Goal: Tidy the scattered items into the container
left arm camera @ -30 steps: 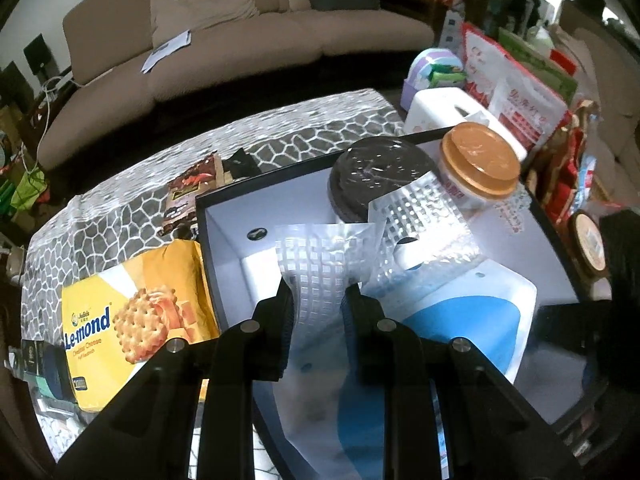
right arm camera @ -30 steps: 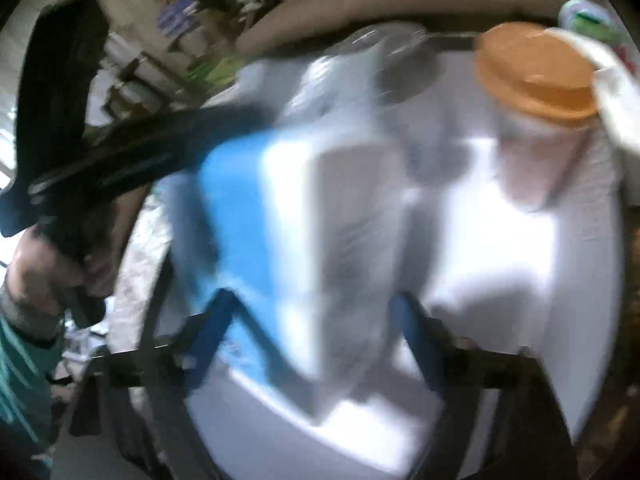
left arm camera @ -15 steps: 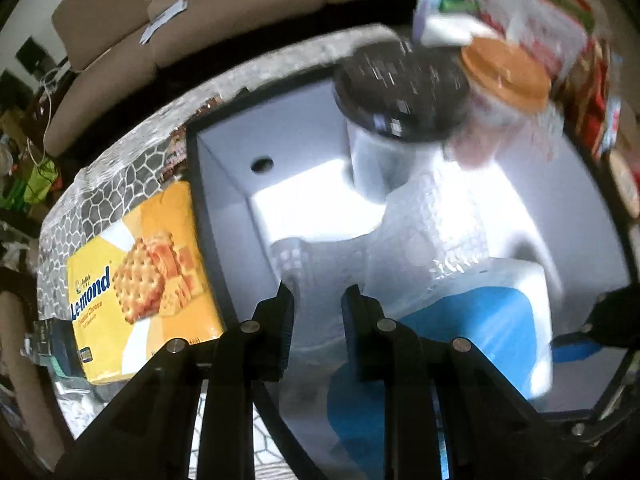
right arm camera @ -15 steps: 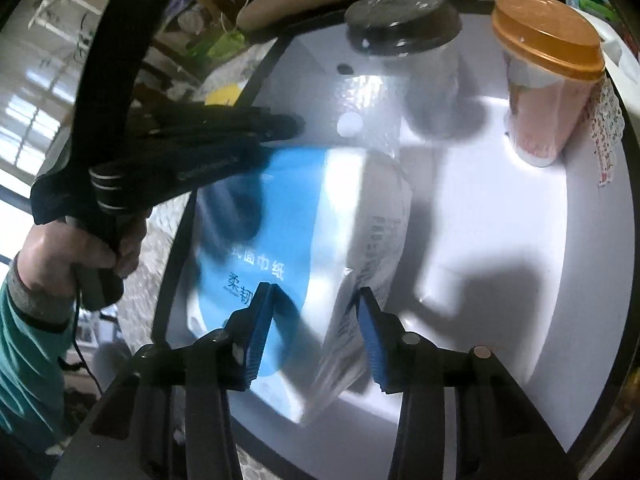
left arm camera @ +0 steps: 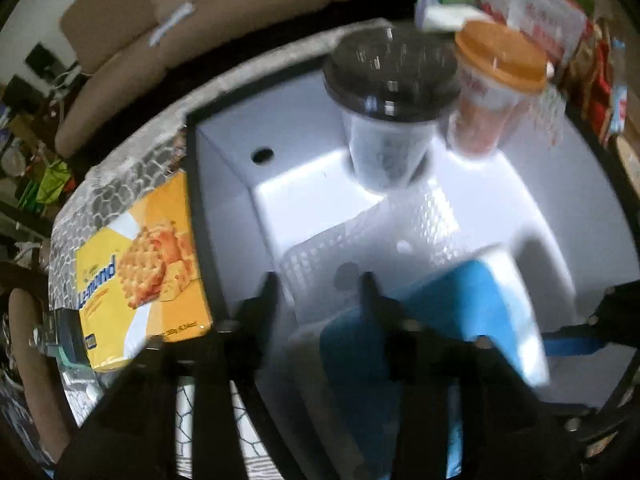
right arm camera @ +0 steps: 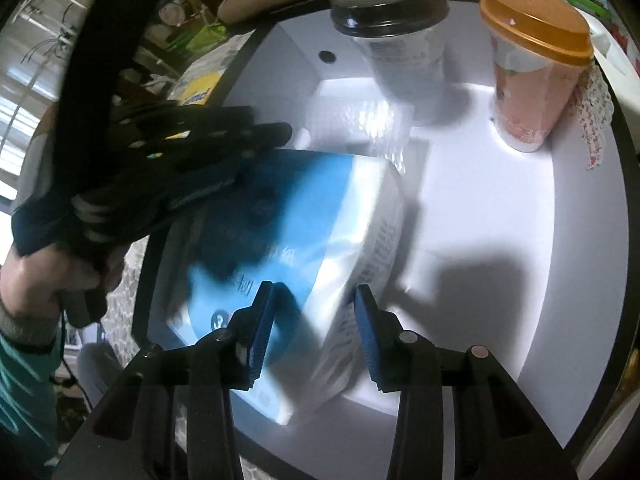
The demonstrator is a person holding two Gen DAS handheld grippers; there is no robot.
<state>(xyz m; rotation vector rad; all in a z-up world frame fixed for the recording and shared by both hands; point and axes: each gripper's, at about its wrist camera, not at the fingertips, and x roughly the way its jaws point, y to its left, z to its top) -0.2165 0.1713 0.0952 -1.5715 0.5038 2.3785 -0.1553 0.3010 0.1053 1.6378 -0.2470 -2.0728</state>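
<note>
The tissue pack (right arm camera: 304,216), a soft blue-and-white plastic-wrapped block with printed characters, lay inside the white box (right arm camera: 500,216) with its dark rim, near the left wall. A crinkled, quilted clear bag (left arm camera: 360,240) lay beside it. Behind stood two cups: one clear with a black domed lid (right arm camera: 390,4), one pinkish with an orange lid (right arm camera: 534,20).

The right gripper (right arm camera: 314,332) had its blue ribbed fingers clamped on the pack's near corner. The left gripper (left arm camera: 316,292) was opening, its black fingers apart over the bag and not pressing it.

On the pebble-patterned worktop (left arm camera: 120,184) lay a glossy yellow cracker packet (left arm camera: 140,272).
</note>
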